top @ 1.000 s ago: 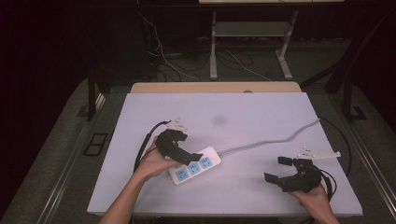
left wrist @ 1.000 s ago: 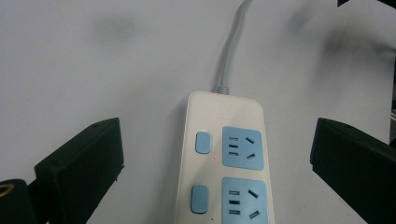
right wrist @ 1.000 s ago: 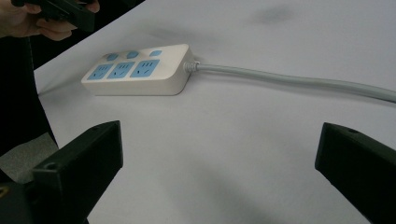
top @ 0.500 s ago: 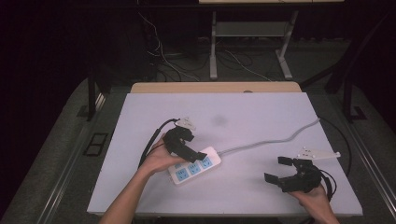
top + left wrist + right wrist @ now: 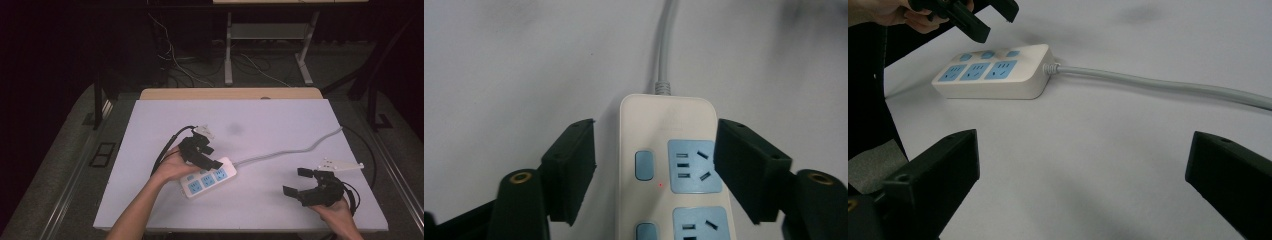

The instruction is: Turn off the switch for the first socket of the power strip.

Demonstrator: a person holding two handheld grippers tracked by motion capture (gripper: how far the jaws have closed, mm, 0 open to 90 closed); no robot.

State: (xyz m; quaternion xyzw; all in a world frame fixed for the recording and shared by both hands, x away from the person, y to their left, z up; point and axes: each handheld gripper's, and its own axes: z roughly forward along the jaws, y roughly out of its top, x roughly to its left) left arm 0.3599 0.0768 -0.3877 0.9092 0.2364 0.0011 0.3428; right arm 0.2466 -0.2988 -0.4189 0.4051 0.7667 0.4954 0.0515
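Overhead; claw cameras close (probably).

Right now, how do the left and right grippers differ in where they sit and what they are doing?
The left gripper hangs over the power strip, its jaws straddling the cord end; the right gripper sits apart, over bare table. In the left gripper view the strip lies between the jaws without clear contact; the right gripper's jaws have nothing between them. Both are open.

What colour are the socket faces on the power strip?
Light blue, set in the white power strip; the left gripper view shows them best.
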